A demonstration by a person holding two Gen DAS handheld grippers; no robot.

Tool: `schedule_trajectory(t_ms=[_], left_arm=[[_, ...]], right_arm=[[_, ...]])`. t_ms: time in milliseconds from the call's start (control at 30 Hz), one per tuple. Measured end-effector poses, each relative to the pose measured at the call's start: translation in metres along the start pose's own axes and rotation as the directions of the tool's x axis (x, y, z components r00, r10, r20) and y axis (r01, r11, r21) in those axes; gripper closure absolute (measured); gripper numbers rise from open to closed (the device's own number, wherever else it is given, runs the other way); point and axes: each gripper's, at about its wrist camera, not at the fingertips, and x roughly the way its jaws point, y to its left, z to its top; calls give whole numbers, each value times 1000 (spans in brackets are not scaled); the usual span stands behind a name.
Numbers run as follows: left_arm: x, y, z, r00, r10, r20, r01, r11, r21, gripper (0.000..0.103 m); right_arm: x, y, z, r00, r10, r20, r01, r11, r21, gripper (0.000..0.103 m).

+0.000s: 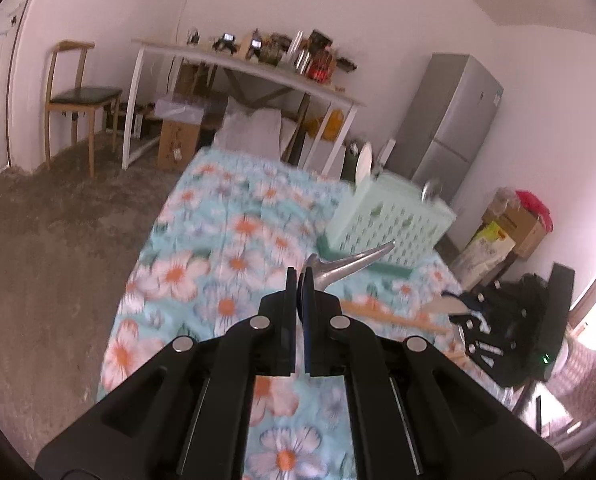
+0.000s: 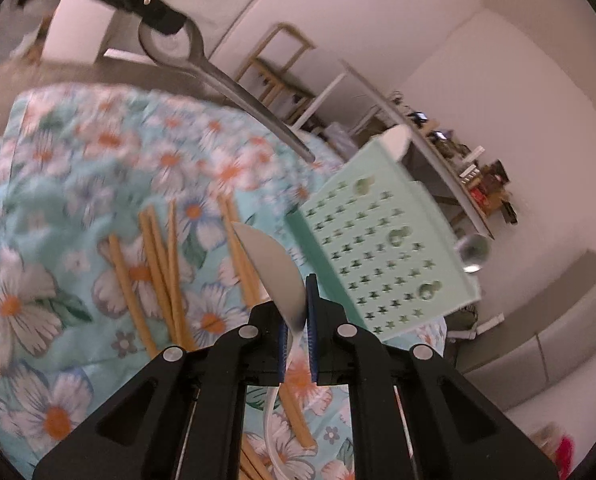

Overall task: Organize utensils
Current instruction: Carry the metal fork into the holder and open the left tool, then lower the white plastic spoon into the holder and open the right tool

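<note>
My left gripper (image 1: 299,276) is shut on a metal spoon (image 1: 350,265), held above the floral tablecloth with its handle pointing right toward the mint-green utensil basket (image 1: 390,220). The same spoon (image 2: 218,80) shows in the right wrist view, hanging from the left gripper (image 2: 166,26) at top left. My right gripper (image 2: 296,300) is shut on a white spoon (image 2: 276,268), bowl up, just left of the basket (image 2: 382,248). Several wooden chopsticks (image 2: 162,268) lie on the cloth below. A white spoon (image 2: 396,140) and a metal one (image 2: 472,250) stick out of the basket.
The table has a floral cloth (image 1: 226,232). Behind it stand a white shelf table (image 1: 250,68) with clutter, a wooden chair (image 1: 78,100), a grey fridge (image 1: 450,120) and cardboard boxes (image 1: 506,232). My right gripper (image 1: 498,320) is at the right in the left wrist view.
</note>
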Motion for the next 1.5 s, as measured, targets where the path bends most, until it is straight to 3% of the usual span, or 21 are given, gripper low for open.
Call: schedule_trajectory(t_ms=[200,367,533,600,733,833,900,1000,1100,1167,1233,1267,1400,1500], left_arm=[[1,-29,49,995,42,87,-52,993,108,101],[24,-70,88,986,141,94,-163,940,299,101],[62,-108,111,961,269,64,-264,821,506,101],[79,-127,119,947,316,64,-291,752,592,101],[104,-155,119,933,358,44,-278,635,721,101],[131,-175,122,915,403,33,-261,524,811,101],[145,-183,126,905,426,8,-240,495,835,101],[165,-194,131,891,451,-53,-190,475,859,101],[178,-205,137,885,461,-66,-185,477,859,101],[182,-210,143,896,438,-76,-180,512,840,98],[182,-210,151,915,385,-116,-148,591,793,95],[182,-209,157,927,347,-143,-124,643,756,89],[185,-202,168,950,271,-156,-99,733,672,80],[175,-193,180,976,165,-143,-56,822,567,75]], right_arm=[[-40,-35,7,993,-58,104,33,974,222,95],[-58,-48,3,982,-67,174,6,943,332,95],[-73,-59,-3,966,-84,244,-29,905,425,95],[-73,-63,-4,961,-95,259,-36,887,461,95],[-68,-73,-11,960,-110,256,-43,851,524,95],[-66,-82,-20,959,-121,255,-49,818,573,95],[-65,-88,-29,959,-130,250,-49,796,603,95],[-64,-96,-40,960,-130,247,-61,766,640,95],[-61,-102,-50,961,-127,244,-70,746,662,95],[-59,-105,-55,962,-125,242,-76,730,679,95],[-56,-109,-61,963,-120,240,-85,713,696,95],[-55,-110,-64,964,-119,236,-86,703,706,95],[-52,-113,-69,965,-118,232,-90,684,724,95],[-50,-118,-74,966,-114,233,-102,658,746,95]])
